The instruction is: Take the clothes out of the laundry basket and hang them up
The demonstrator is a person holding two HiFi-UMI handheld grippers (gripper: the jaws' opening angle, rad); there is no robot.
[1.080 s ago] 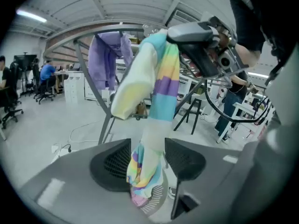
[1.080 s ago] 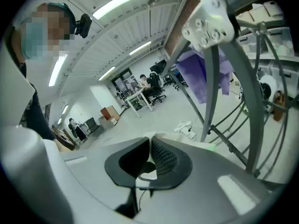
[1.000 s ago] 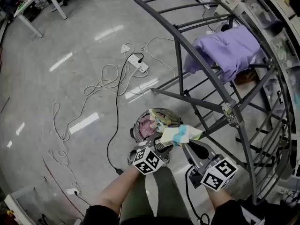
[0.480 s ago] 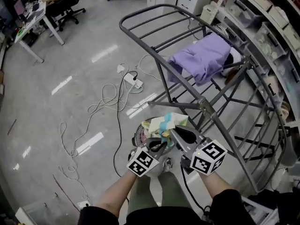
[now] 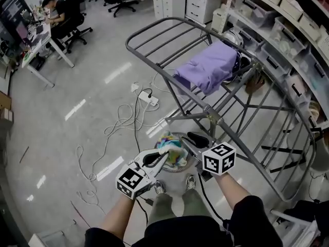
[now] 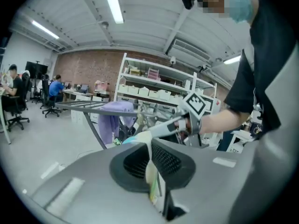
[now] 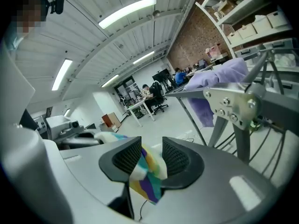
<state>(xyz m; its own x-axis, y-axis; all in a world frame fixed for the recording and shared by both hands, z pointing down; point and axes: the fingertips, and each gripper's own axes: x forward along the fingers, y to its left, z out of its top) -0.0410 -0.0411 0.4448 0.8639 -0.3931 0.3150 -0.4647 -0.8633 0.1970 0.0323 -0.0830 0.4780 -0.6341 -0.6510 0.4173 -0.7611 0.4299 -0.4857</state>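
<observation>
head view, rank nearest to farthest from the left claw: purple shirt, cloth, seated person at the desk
1. Cloth, pinched in the left claw.
2. Purple shirt, draped ahead, upper right.
3. Seated person, far upper left.

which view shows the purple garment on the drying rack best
The head view: the purple fabric garment lies whole, draped across the grey metal drying rack's bars. The left gripper view shows it small and distant; the right gripper view shows only part behind a rack bracket.
</observation>
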